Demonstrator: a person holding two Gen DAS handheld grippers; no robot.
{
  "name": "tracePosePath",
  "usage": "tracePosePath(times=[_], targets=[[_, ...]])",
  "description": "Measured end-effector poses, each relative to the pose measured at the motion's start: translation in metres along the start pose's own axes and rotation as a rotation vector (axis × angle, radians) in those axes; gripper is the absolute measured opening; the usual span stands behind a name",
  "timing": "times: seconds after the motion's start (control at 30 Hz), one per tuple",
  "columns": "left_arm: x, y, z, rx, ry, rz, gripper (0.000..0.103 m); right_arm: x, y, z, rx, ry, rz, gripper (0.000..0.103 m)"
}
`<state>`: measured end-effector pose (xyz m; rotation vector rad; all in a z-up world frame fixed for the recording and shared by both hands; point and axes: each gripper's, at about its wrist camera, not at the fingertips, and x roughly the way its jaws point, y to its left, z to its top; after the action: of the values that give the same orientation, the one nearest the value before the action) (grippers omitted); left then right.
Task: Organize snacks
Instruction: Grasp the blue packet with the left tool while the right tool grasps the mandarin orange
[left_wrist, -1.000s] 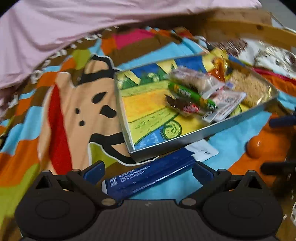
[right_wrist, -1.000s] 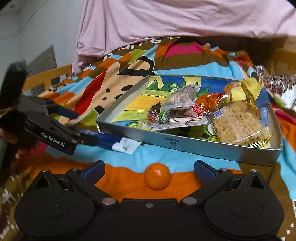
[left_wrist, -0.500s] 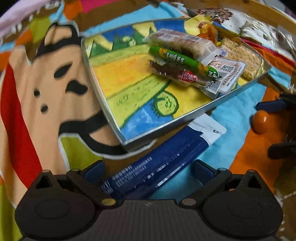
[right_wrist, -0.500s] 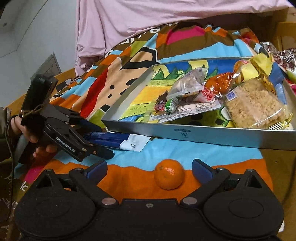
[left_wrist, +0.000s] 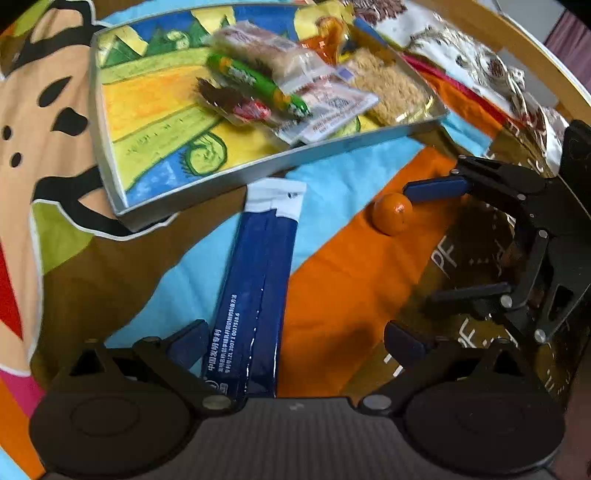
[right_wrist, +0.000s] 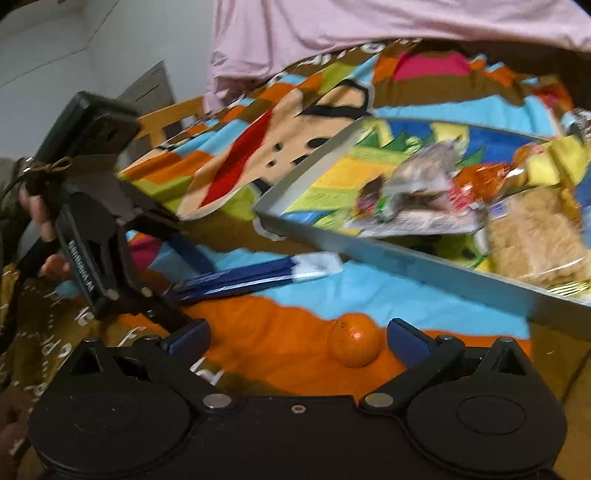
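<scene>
- Bright patterned cloth blanket (left_wrist: 343, 280) covers the bed.
- Shallow metal tray (left_wrist: 236, 177), at 12 o'clock, holds crinkly wrapped snacks (left_wrist: 258, 88).
- Long glossy blue packet (left_wrist: 255, 291) lies between the wide-open left tongs (left_wrist: 295, 338), ungripped.
- Round orange (right_wrist: 354, 345) sits inside the open right tongs (right_wrist: 297, 332), touching the 3 o'clock finger.

Dim warm indoor light, heavy motion blur, fisheye-bent edges, dark vignetted corners
</scene>
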<state>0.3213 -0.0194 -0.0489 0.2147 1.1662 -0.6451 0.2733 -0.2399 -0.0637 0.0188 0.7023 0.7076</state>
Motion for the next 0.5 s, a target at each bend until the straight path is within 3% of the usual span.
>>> tracePosePath(times=[0.33,0.5], targets=[[0.011,0.020,0.007,-0.091,-0.102,0.202,0.102,0.013,-0.005,-0.010,-0.001,-0.033,-0.104,0.099],[0.012,0.017,-0.003,-0.102,-0.143,0.217,0.102,0.016,-0.001,-0.011,-0.023,-0.030,-0.126,0.094]])
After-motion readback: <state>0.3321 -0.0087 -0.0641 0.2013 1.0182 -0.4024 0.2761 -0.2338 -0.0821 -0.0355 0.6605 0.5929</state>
